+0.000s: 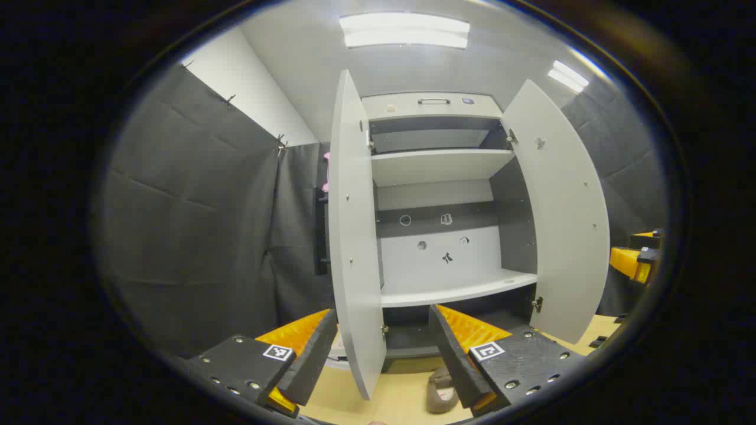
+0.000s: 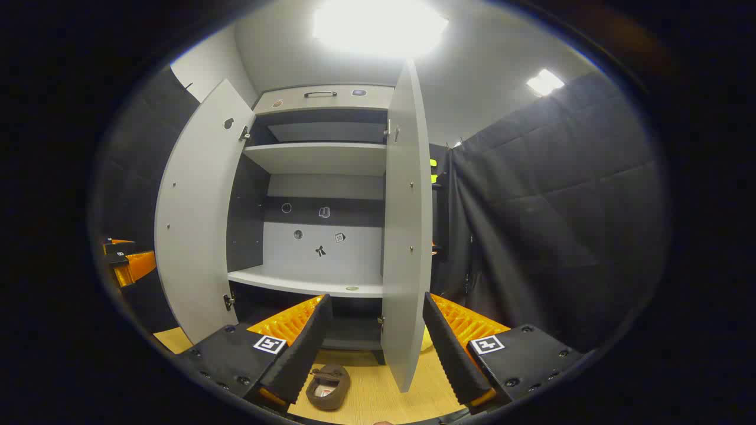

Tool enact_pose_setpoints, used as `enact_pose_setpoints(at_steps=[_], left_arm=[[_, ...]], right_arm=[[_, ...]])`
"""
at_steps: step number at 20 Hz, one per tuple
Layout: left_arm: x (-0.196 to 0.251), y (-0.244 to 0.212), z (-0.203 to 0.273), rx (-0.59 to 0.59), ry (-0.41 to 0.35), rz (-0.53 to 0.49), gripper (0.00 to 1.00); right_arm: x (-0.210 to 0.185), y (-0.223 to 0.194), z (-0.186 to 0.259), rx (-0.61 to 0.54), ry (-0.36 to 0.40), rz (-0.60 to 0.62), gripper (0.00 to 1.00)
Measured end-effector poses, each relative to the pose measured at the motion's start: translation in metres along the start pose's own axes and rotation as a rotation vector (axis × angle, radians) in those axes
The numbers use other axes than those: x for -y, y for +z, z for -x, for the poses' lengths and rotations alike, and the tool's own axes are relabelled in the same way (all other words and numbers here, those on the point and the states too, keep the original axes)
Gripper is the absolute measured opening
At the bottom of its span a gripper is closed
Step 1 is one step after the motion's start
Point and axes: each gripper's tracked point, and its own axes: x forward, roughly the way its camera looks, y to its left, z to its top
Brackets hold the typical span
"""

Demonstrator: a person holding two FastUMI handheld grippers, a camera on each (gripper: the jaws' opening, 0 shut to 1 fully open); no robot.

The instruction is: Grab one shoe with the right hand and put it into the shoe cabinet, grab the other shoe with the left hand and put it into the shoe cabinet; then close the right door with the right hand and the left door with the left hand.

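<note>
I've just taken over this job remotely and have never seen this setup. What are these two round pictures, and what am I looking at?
Each picture comes from a camera riding on a hand-held two-finger gripper, looking forward along its fingers. In the left gripper view, the left gripper is at the bottom, open and holding nothing. In the right gripper view, the right gripper is likewise open and holding nothing. Ahead stands the shoe cabinet with its left door and right door both open; the shelves I can see are bare. A brown shoe lies on the wooden floor in front of the cabinet, not yet picked up. The other gripper shows at the left gripper view's right edge.
</note>
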Motion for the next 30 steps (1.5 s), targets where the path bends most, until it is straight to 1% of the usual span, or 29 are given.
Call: enact_pose_setpoints(at_steps=[1, 2, 4, 5, 7, 8, 9, 10, 14, 15, 16, 18, 20, 22, 23, 25, 26, 27, 28, 30], left_arm=[[0.0, 0.0, 0.0, -0.002, -0.001, -0.001, 0.97], [0.001, -0.001, -0.001, -0.003, 0.0, -0.003, 0.92], [0.002, -0.001, -0.001, -0.003, 0.001, -0.008, 0.92], [0.003, 0.0, 0.0, -0.002, 0.001, -0.008, 0.97], [0.002, 0.0, 0.0, 0.0, 0.001, -0.01, 0.97], [0.003, 0.0, 0.0, 0.0, 0.001, -0.011, 0.92], [0.003, 0.0, -0.001, 0.0, 0.002, -0.012, 0.92], [0.003, -0.001, -0.001, -0.003, 0.004, -0.012, 0.97], [0.003, -0.002, -0.002, -0.007, 0.014, -0.009, 0.97], [0.002, -0.001, -0.002, -0.007, 0.019, -0.011, 0.92], [0.003, -0.002, -0.002, -0.008, 0.022, -0.011, 0.97], [0.003, -0.001, -0.002, -0.01, 0.026, -0.011, 0.97], [0.004, 0.001, -0.001, -0.011, 0.032, -0.015, 0.97], [0.004, -0.001, 0.001, -0.016, 0.044, -0.018, 0.97], [0.006, -0.003, 0.003, -0.015, 0.05, -0.022, 0.92], [0.012, -0.011, 0.006, -0.029, 0.071, -0.035, 0.92], [0.012, -0.013, 0.008, -0.04, 0.077, -0.041, 0.97], [0.01, -0.014, 0.013, -0.039, 0.087, -0.048, 0.92], [0.005, -0.015, 0.017, -0.039, 0.1, -0.052, 0.97], [-0.002, -0.018, 0.022, -0.05, 0.125, -0.053, 0.97]], right_arm=[[0.001, -0.003, -0.001, -0.005, 0.002, -0.004, 0.97], [0.0, -0.004, -0.002, -0.009, 0.005, -0.008, 0.97], [-0.001, -0.008, -0.003, -0.02, 0.01, -0.015, 0.96], [-0.001, -0.012, -0.004, -0.026, 0.011, -0.015, 0.97], [-0.001, -0.016, -0.006, -0.038, 0.012, -0.014, 0.97], [-0.001, -0.017, -0.007, -0.042, 0.014, -0.011, 0.97], [-0.001, -0.019, -0.008, -0.042, 0.016, -0.005, 0.97], [-0.002, -0.02, -0.01, -0.043, 0.018, 0.002, 0.97], [-0.004, -0.024, -0.014, -0.046, 0.037, 0.012, 0.97], [-0.003, -0.025, -0.015, -0.044, 0.04, 0.014, 0.98], [-0.003, -0.027, -0.017, -0.045, 0.044, 0.015, 0.96], [-0.004, -0.033, -0.02, -0.056, 0.058, 0.009, 0.97], [-0.007, -0.041, -0.022, -0.061, 0.08, 0.004, 0.97], [-0.016, -0.052, -0.027, -0.071, 0.122, 0.003, 0.97], [-0.023, -0.058, -0.029, -0.071, 0.145, 0.001, 0.97], [-0.035, -0.074, -0.037, -0.1, 0.179, -0.011, 0.97], [-0.043, -0.082, -0.04, -0.121, 0.2, -0.024, 0.97], [-0.051, -0.092, -0.043, -0.147, 0.221, -0.033, 0.98], [-0.058, -0.1, -0.045, -0.17, 0.24, -0.035, 0.98], [-0.072, -0.118, -0.051, -0.212, 0.269, -0.021, 0.98]])
